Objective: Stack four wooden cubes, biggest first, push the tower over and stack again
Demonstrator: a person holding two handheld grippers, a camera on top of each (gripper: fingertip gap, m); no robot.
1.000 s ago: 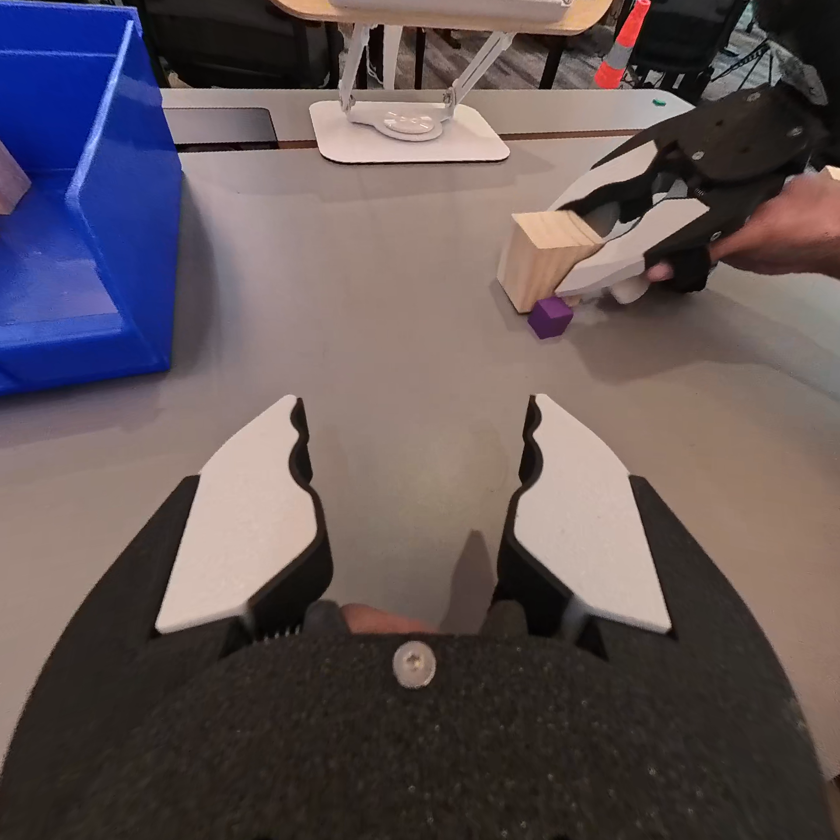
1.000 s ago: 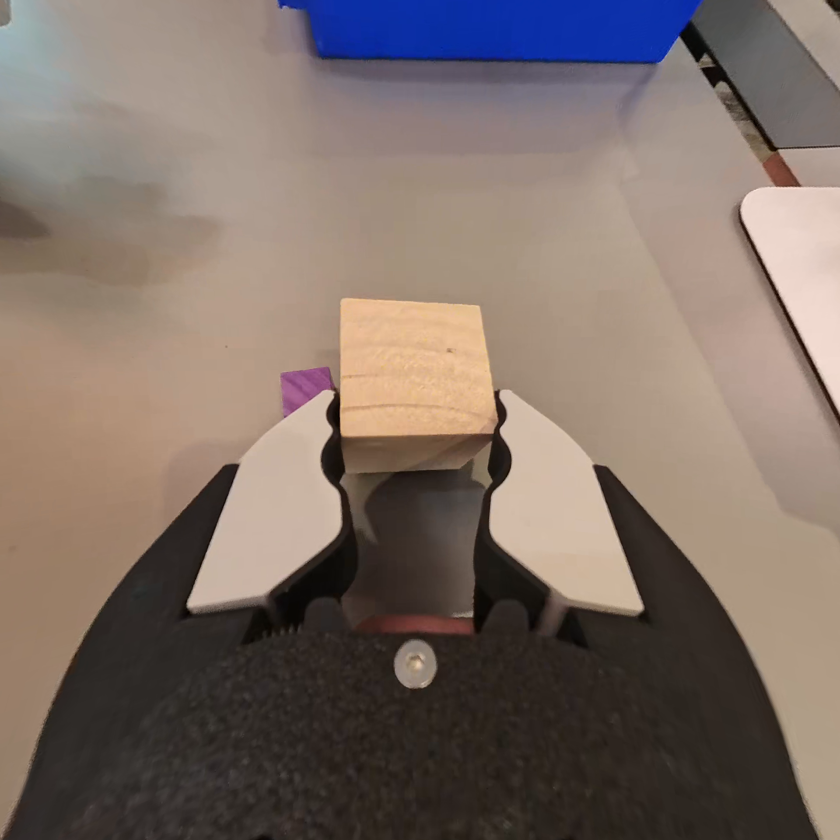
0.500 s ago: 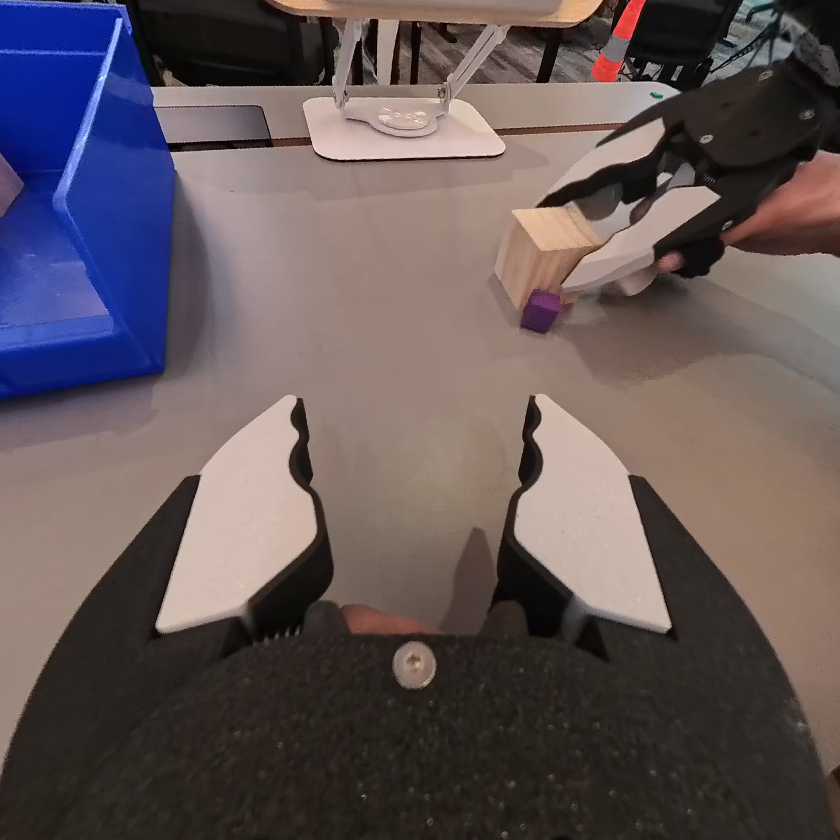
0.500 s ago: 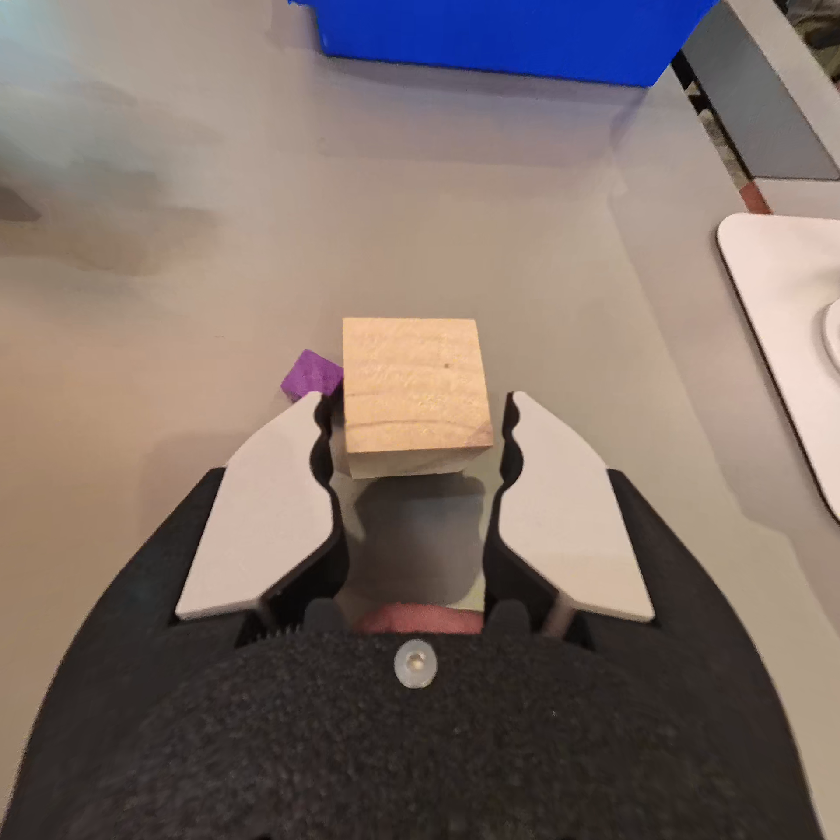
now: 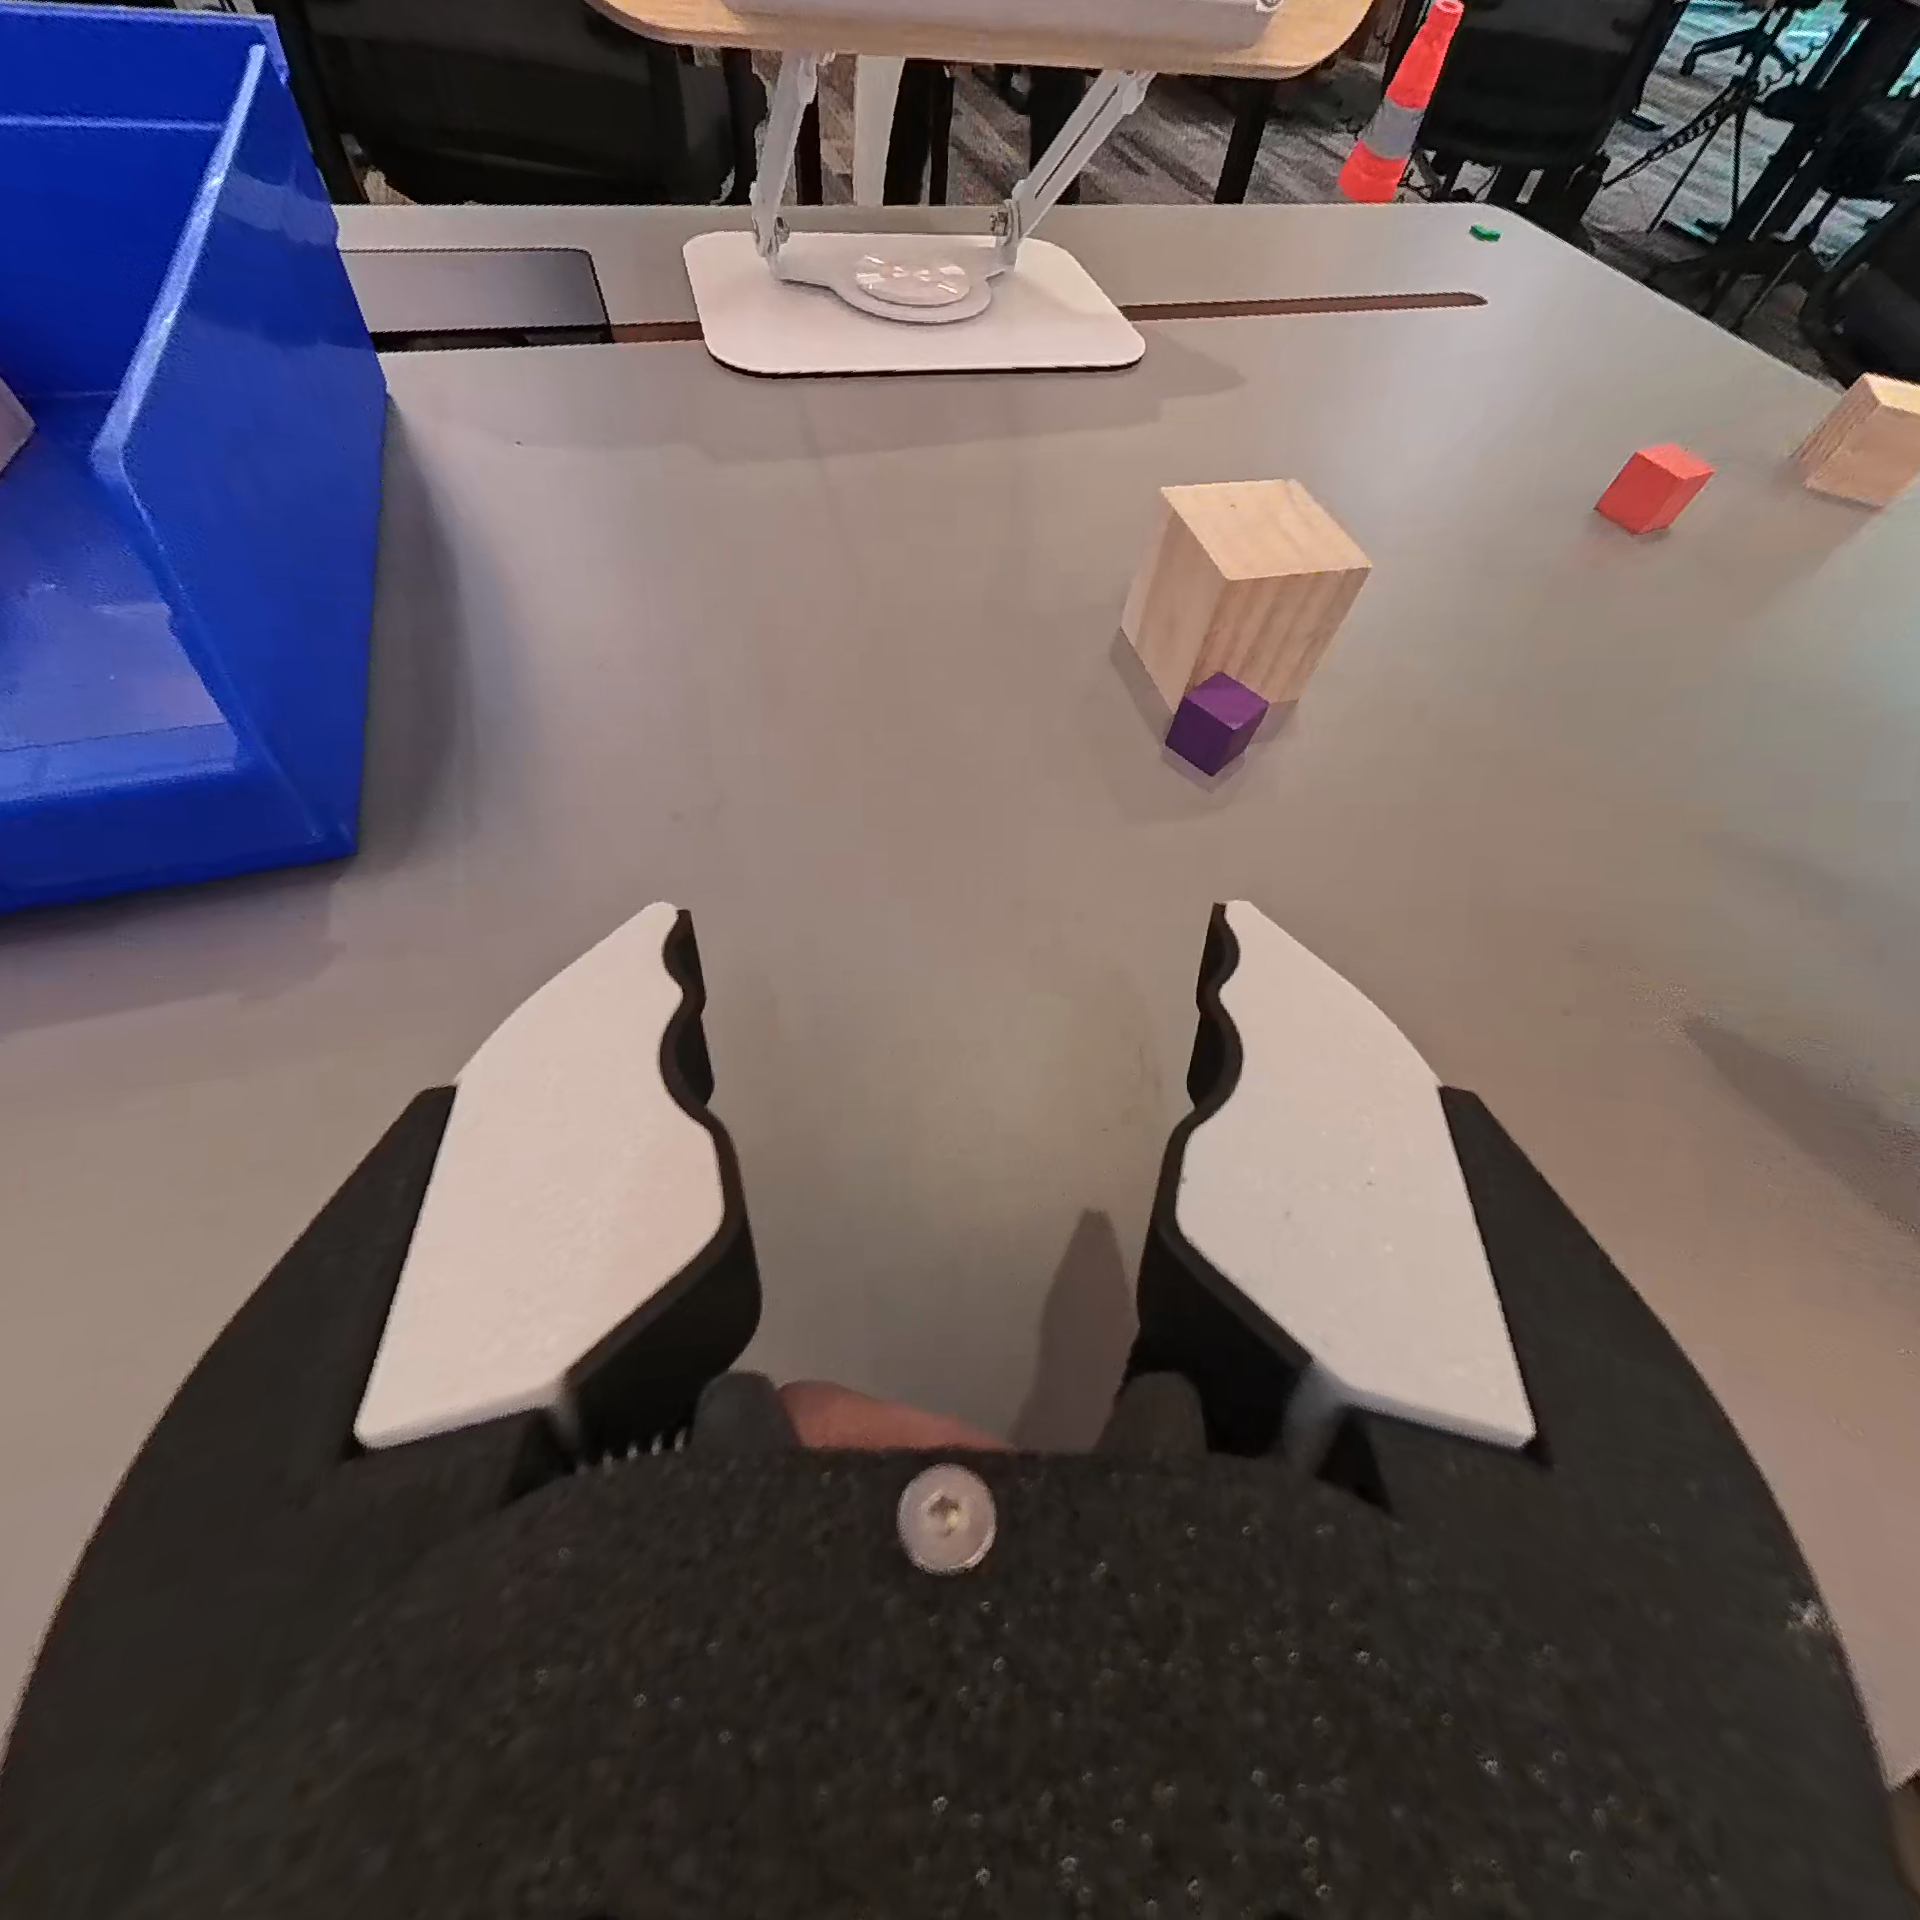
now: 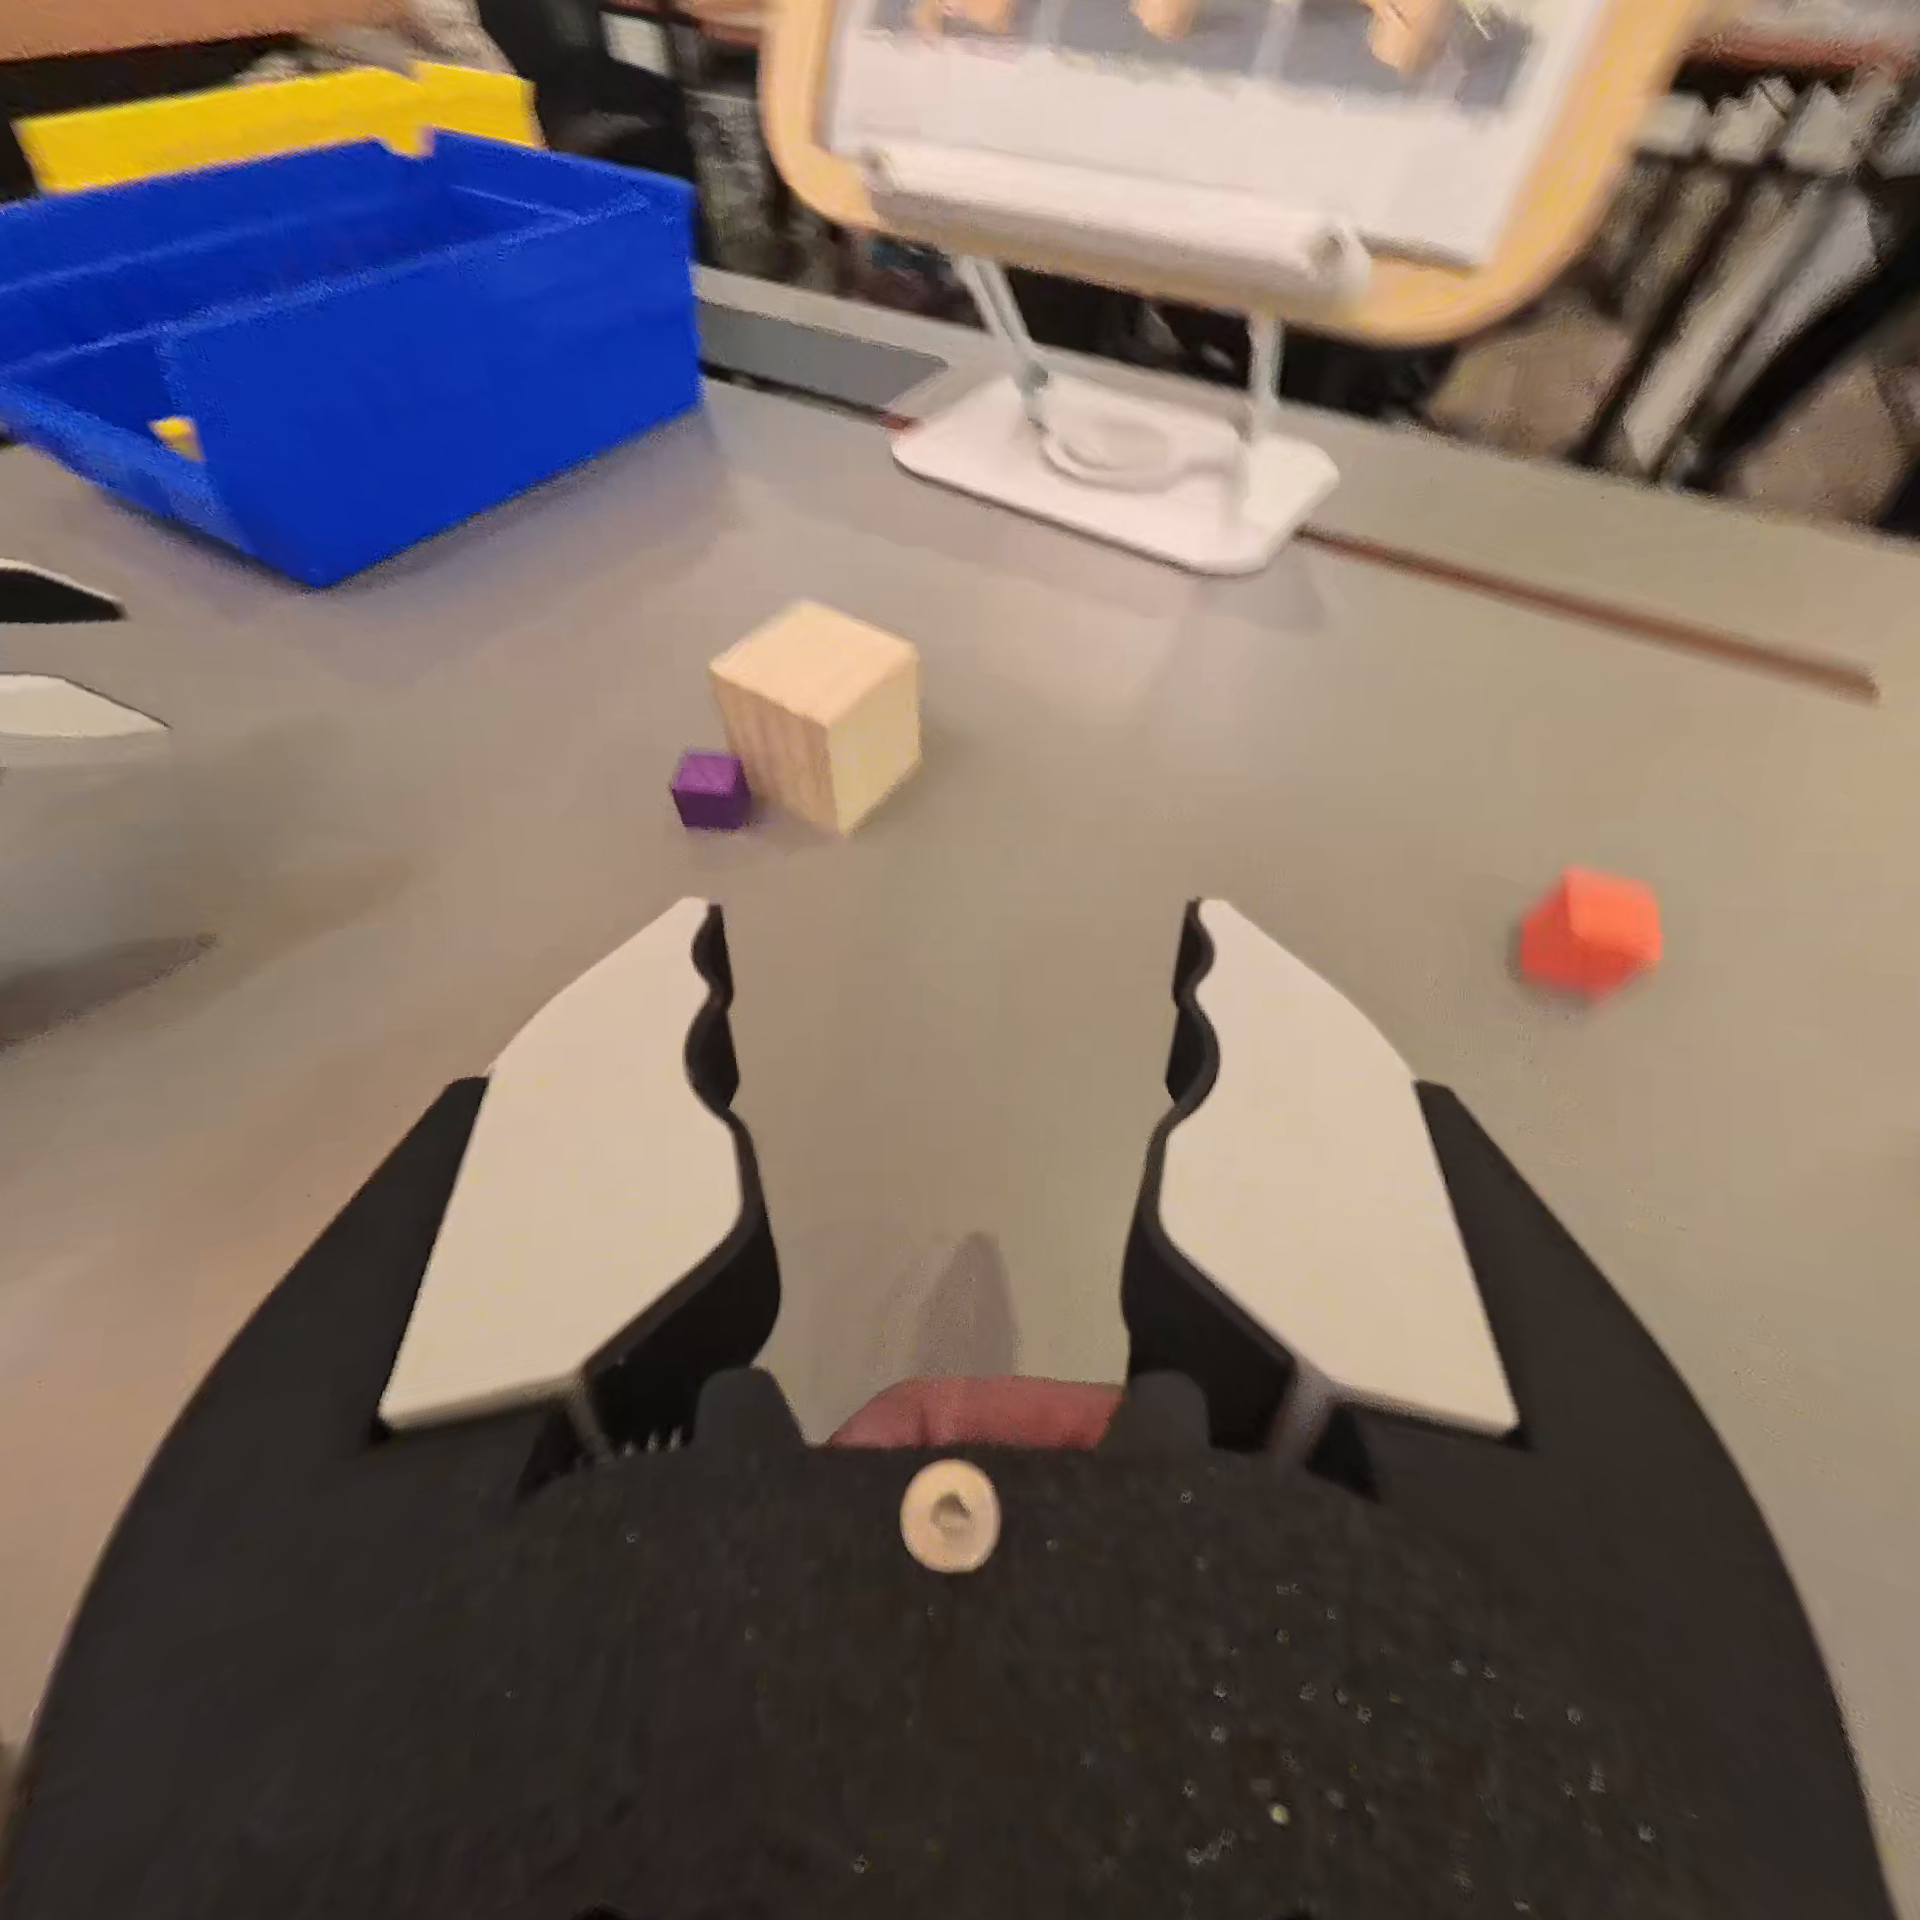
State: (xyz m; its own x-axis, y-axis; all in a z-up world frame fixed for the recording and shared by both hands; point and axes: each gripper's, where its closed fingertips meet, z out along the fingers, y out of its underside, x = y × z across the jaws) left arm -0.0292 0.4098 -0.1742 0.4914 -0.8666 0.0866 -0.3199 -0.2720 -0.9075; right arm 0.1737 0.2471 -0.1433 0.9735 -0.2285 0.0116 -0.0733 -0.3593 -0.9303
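A big plain wooden cube (image 5: 1242, 587) stands on the grey table, with a small purple cube (image 5: 1214, 722) touching its near corner. Both show in the right wrist view, the big cube (image 6: 821, 717) and the purple cube (image 6: 711, 790). A red cube (image 5: 1652, 486) lies farther right and also shows in the right wrist view (image 6: 1590, 930). A second plain wooden cube (image 5: 1865, 452) sits at the right edge. My left gripper (image 5: 945, 925) is open and empty, short of the cubes. My right gripper (image 6: 951, 920) is open and empty, pulled back from the big cube.
A blue bin (image 5: 177, 499) stands at the left and shows in the right wrist view (image 6: 395, 353), a yellow bin (image 6: 270, 120) behind it. A white stand base (image 5: 914, 301) holding a board sits at the back. The left gripper's fingertips (image 6: 73, 707) show at the left edge.
My right gripper let go of the big wooden cube, opened wide and drew back and up, out of the left wrist view. The cube stays beside the purple cube.
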